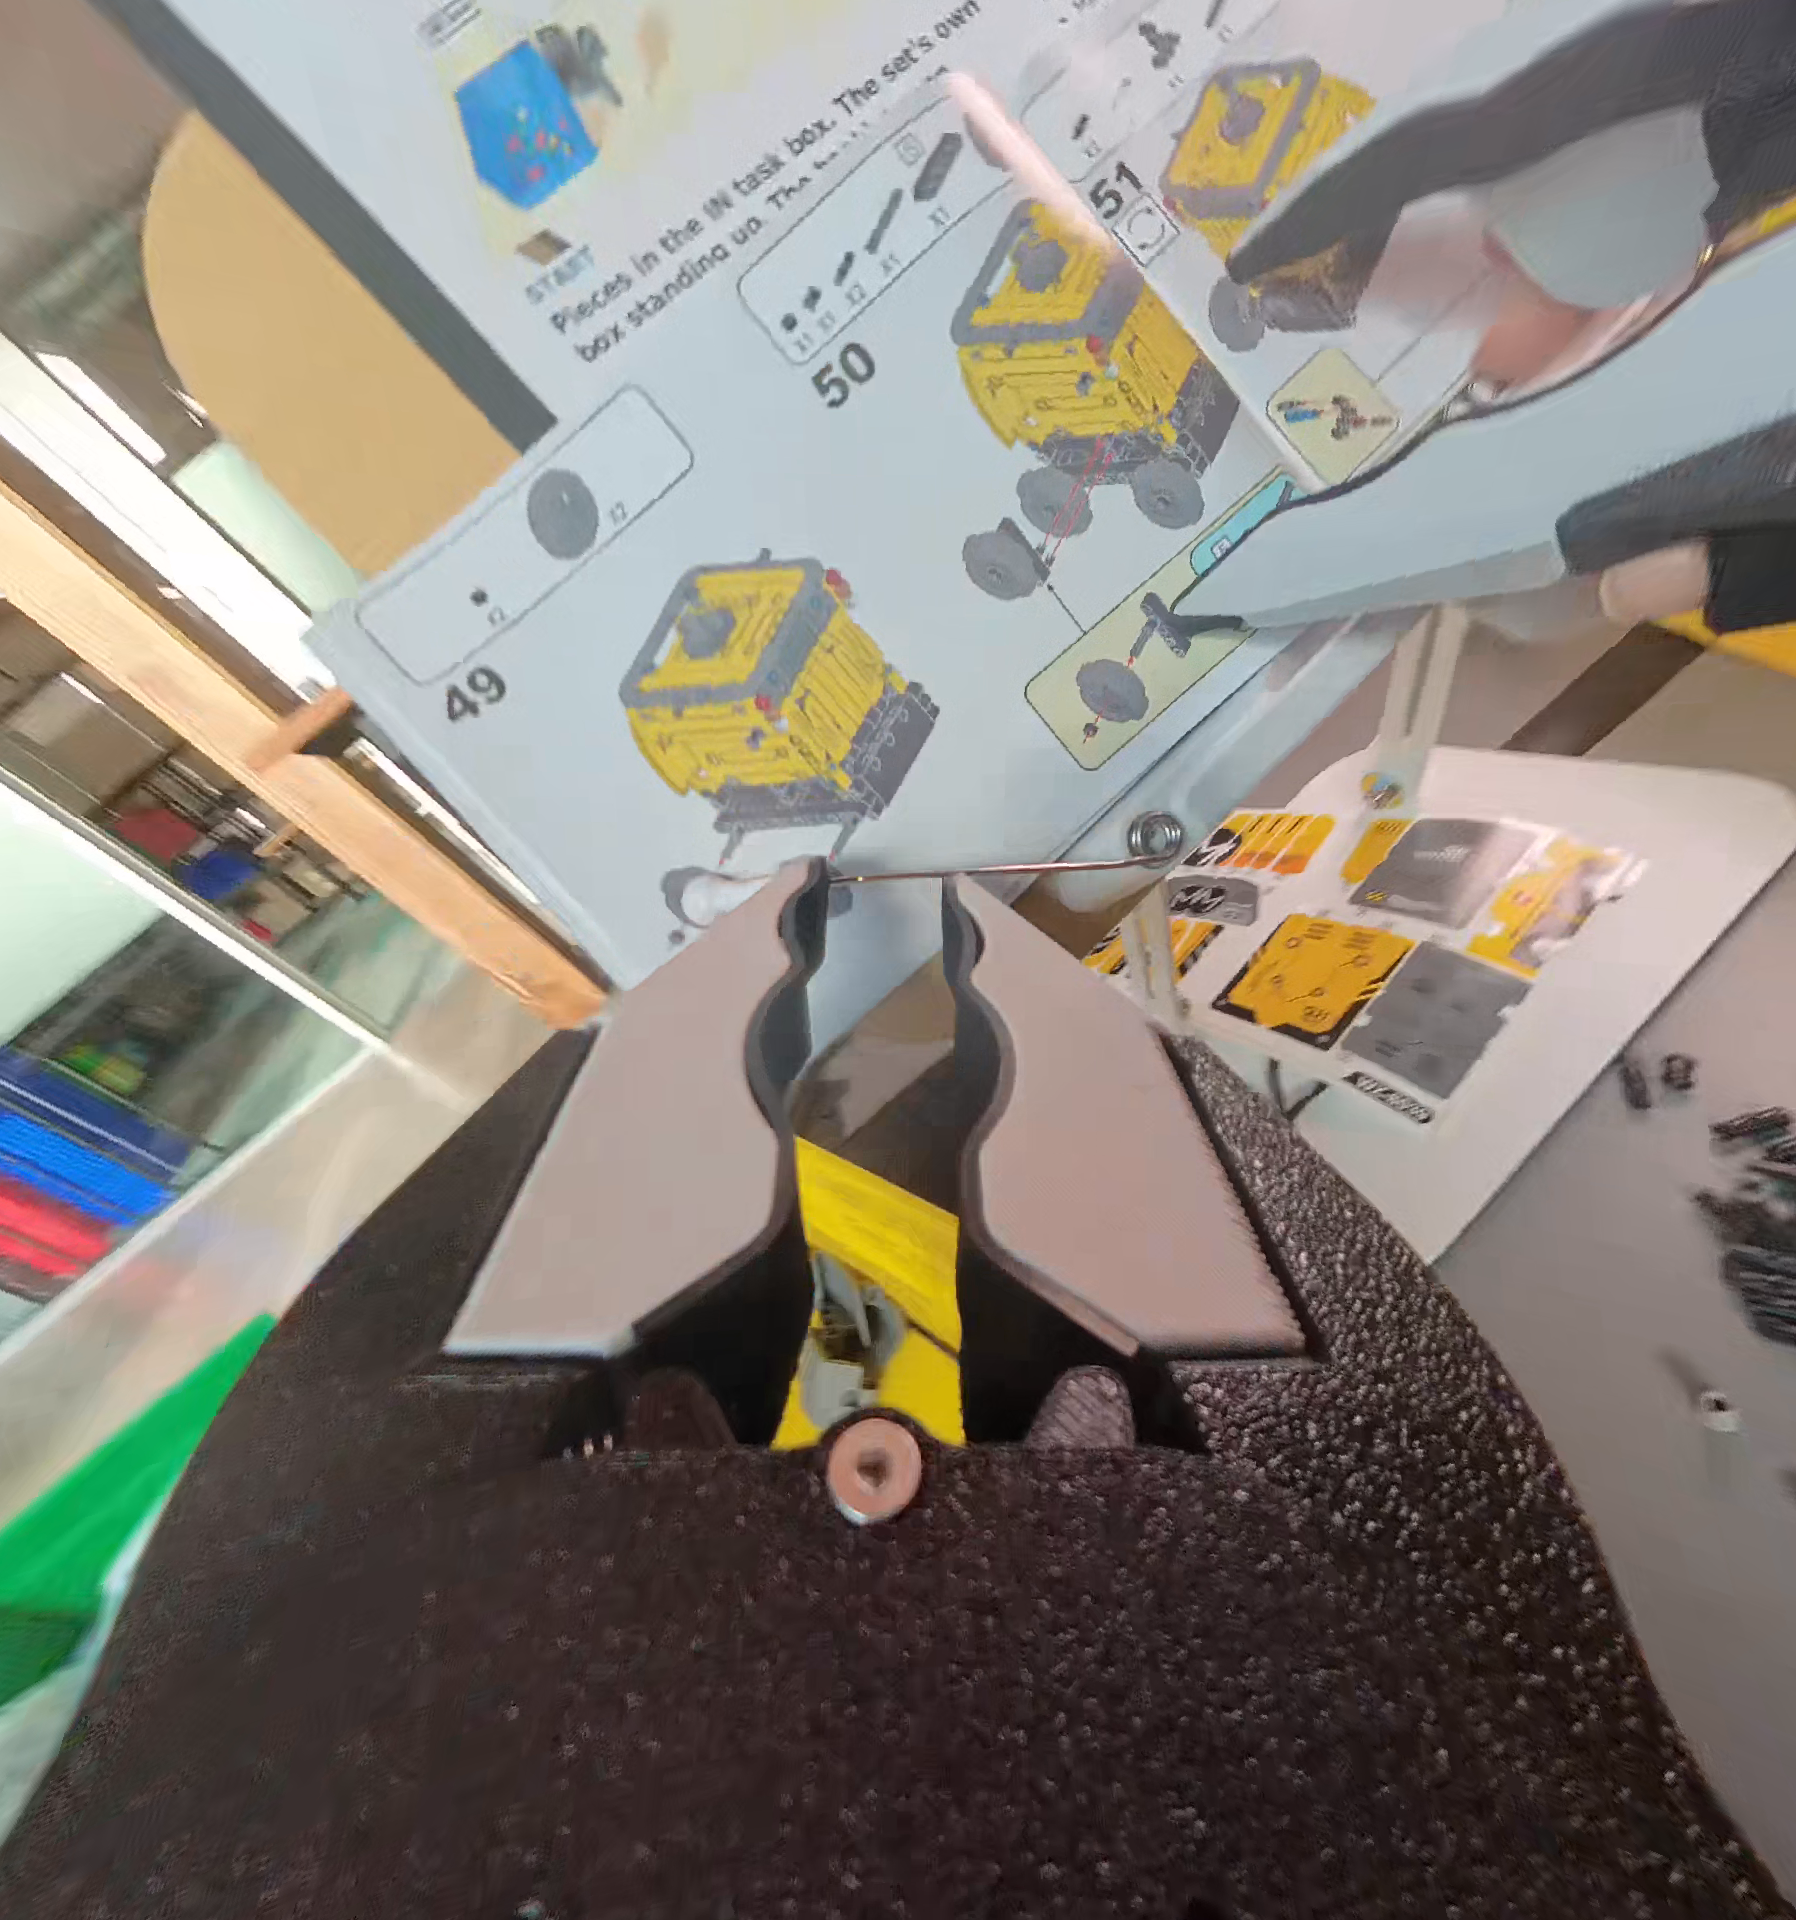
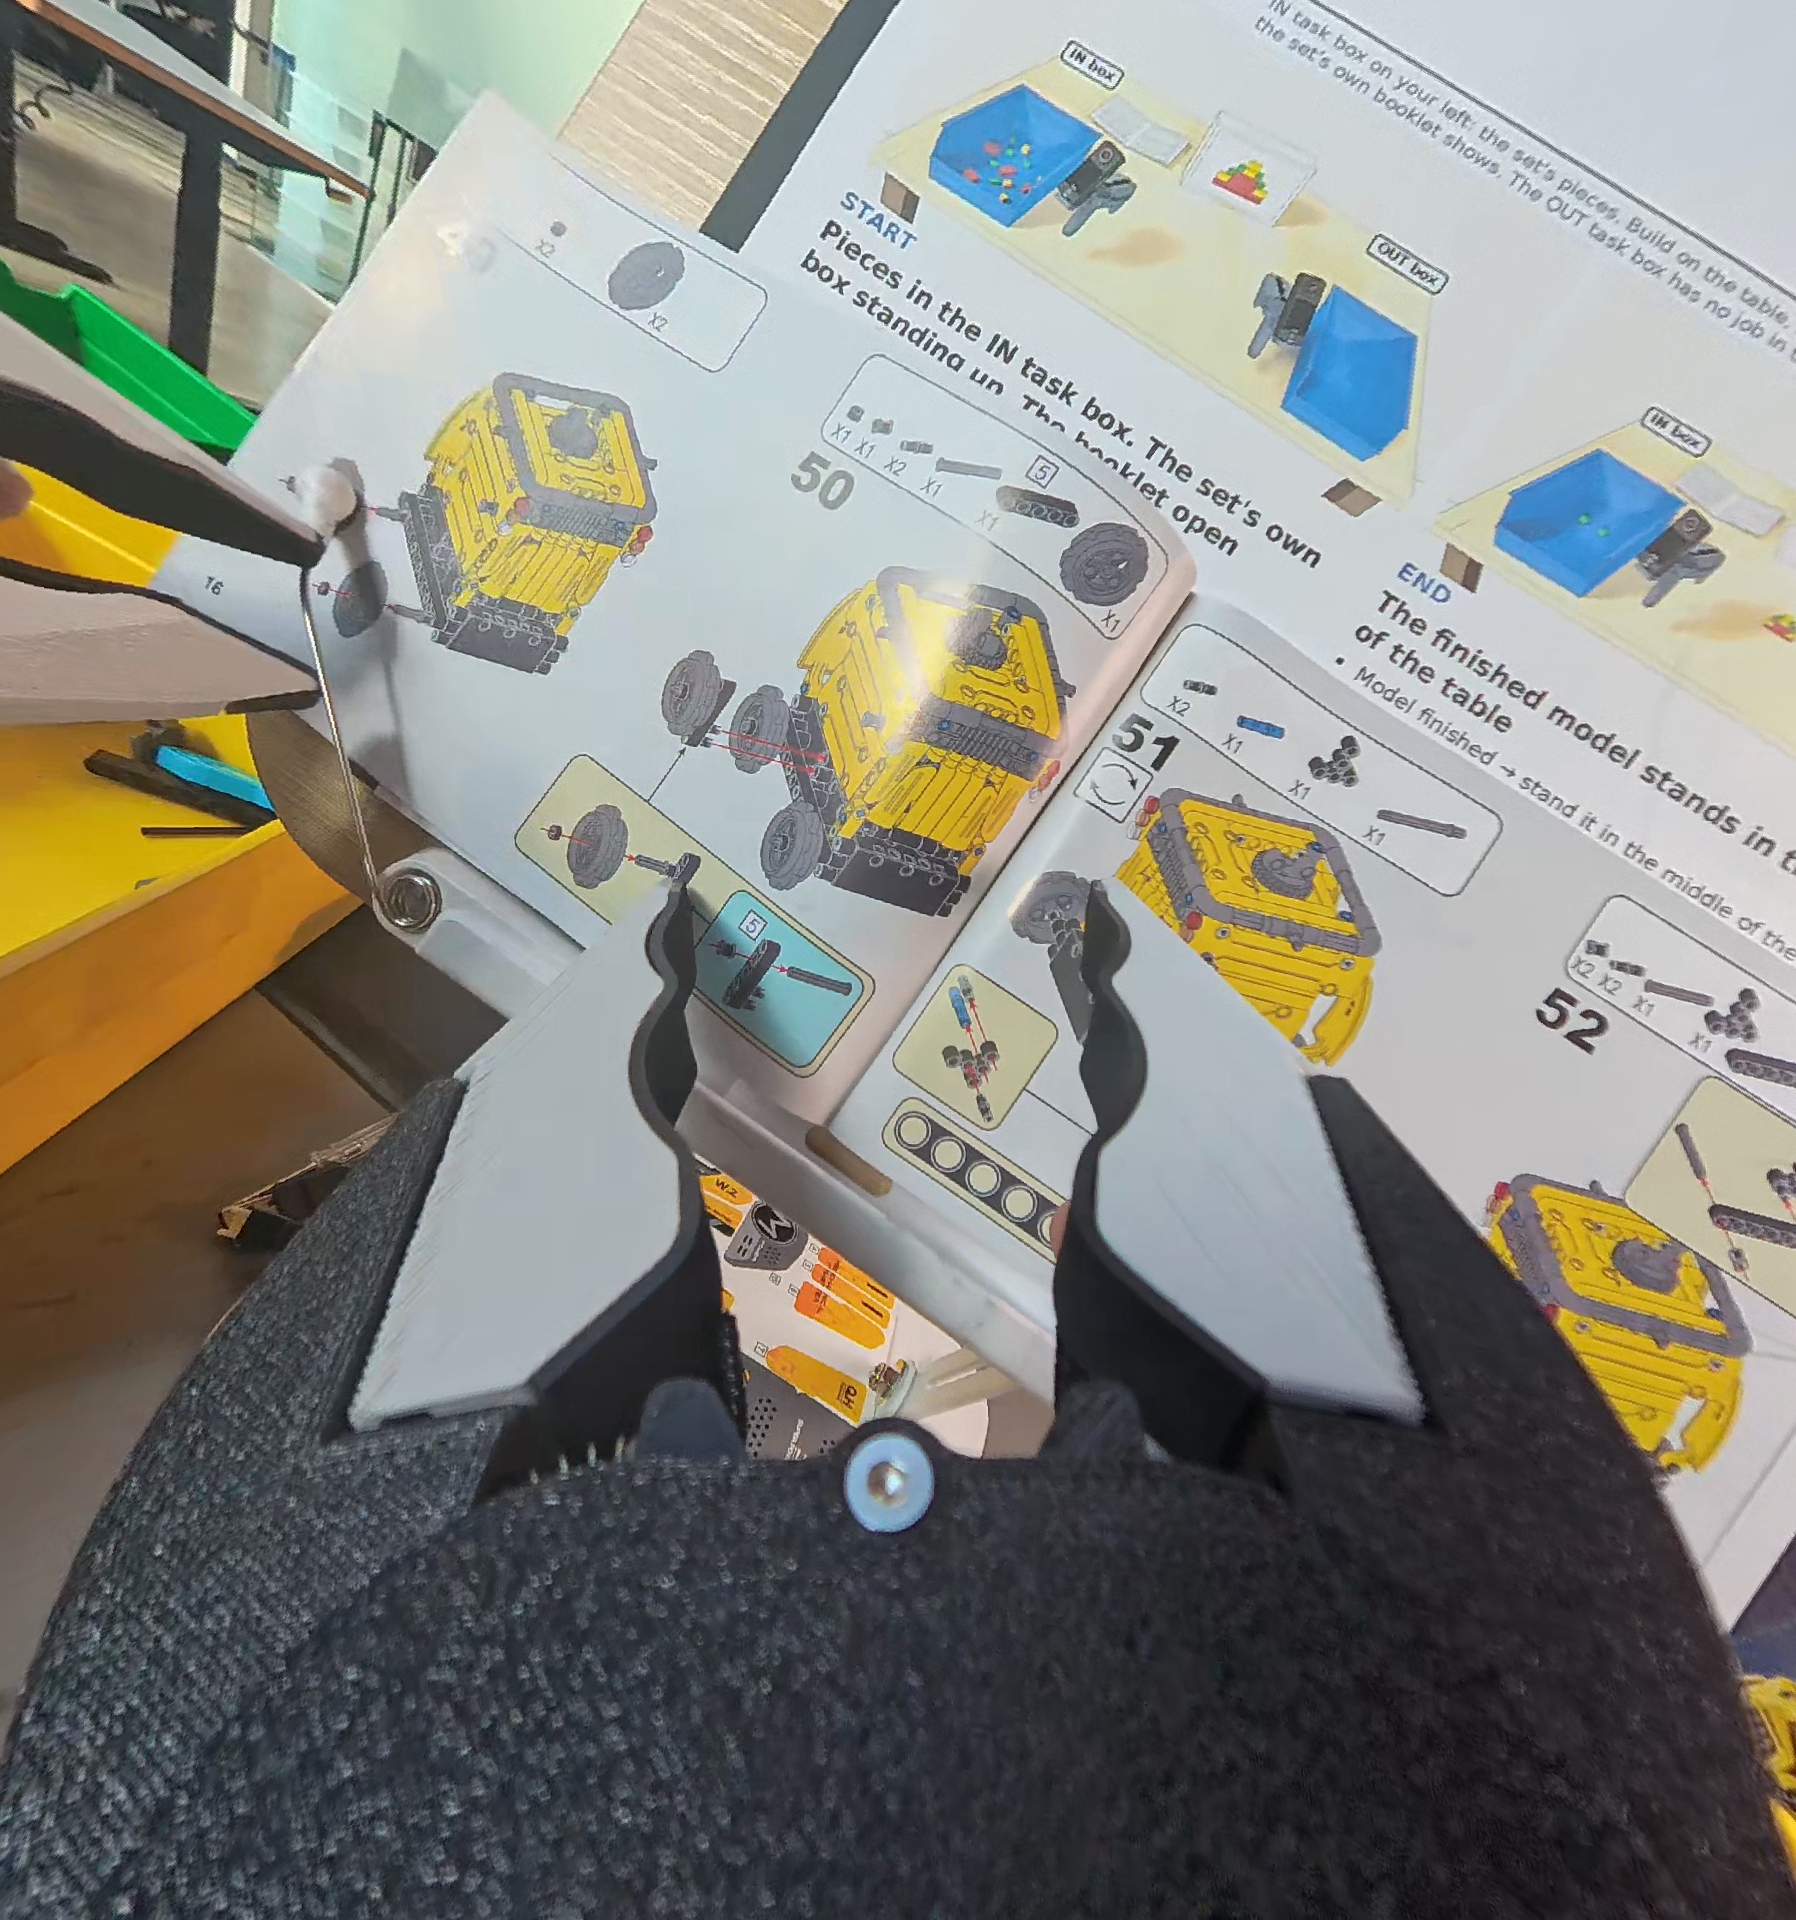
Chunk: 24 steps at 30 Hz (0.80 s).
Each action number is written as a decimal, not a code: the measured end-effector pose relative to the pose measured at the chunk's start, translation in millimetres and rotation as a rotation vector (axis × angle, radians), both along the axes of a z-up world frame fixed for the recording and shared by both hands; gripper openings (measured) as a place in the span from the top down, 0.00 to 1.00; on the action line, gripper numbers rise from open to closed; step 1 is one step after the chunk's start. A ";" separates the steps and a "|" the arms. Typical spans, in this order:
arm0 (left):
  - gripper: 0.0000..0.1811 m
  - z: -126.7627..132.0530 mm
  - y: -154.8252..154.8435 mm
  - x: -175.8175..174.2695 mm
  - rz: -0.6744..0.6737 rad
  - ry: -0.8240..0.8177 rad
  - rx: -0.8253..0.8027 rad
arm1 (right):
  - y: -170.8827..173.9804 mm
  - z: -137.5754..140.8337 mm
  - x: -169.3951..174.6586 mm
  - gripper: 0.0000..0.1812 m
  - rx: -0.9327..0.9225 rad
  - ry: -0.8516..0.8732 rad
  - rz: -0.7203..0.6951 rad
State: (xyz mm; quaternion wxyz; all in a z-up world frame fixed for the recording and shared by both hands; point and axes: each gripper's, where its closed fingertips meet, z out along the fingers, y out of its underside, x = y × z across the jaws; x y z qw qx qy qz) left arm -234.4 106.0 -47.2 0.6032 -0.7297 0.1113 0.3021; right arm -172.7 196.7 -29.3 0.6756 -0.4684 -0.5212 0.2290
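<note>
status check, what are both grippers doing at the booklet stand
Left gripper on the stand's wire page clip, jaws slightly apart. Right gripper open, empty, at the instruction booklet. Nothing between them.

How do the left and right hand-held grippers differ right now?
Gap: the left hand-held gripper is only narrowly open, while the right hand-held gripper is much wider.
Position: the left's tips sit at the wire page holder, while the right faces the middle of the open booklet, away from that wire.
Both hold nothing.
</note>
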 end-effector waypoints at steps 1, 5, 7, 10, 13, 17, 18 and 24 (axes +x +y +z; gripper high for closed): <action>0.86 -0.7 -2.3 2.6 -0.033 -0.105 0.037 | 0.0 -0.1 -0.1 0.59 0.002 0.002 0.000; 0.86 14.2 -4.9 -12.0 -0.037 -0.449 0.175 | 0.2 -0.2 0.1 0.59 0.007 0.004 -0.003; 0.92 16.5 -5.1 -25.7 0.018 -0.494 0.176 | -0.2 -0.1 1.0 0.59 0.005 -0.002 -0.002; 0.88 31.5 -13.4 -25.0 0.028 -0.543 0.248 | -0.9 -0.4 2.5 0.59 0.006 -0.007 0.005; 0.89 27.3 -24.4 -15.3 0.053 -0.650 0.259 | -0.4 -1.0 2.4 0.59 0.009 -0.006 0.006; 0.84 -6.2 -14.0 3.1 -0.006 -0.867 0.134 | 0.0 -1.0 1.7 0.59 0.007 -0.006 0.004; 0.85 -7.0 -10.3 2.1 -0.006 -0.878 0.138 | -0.1 -1.1 1.6 0.59 0.007 -0.007 0.003; 0.99 7.8 26.1 11.3 0.021 -0.702 0.056 | -2.9 -2.9 2.1 0.57 0.006 -0.024 0.033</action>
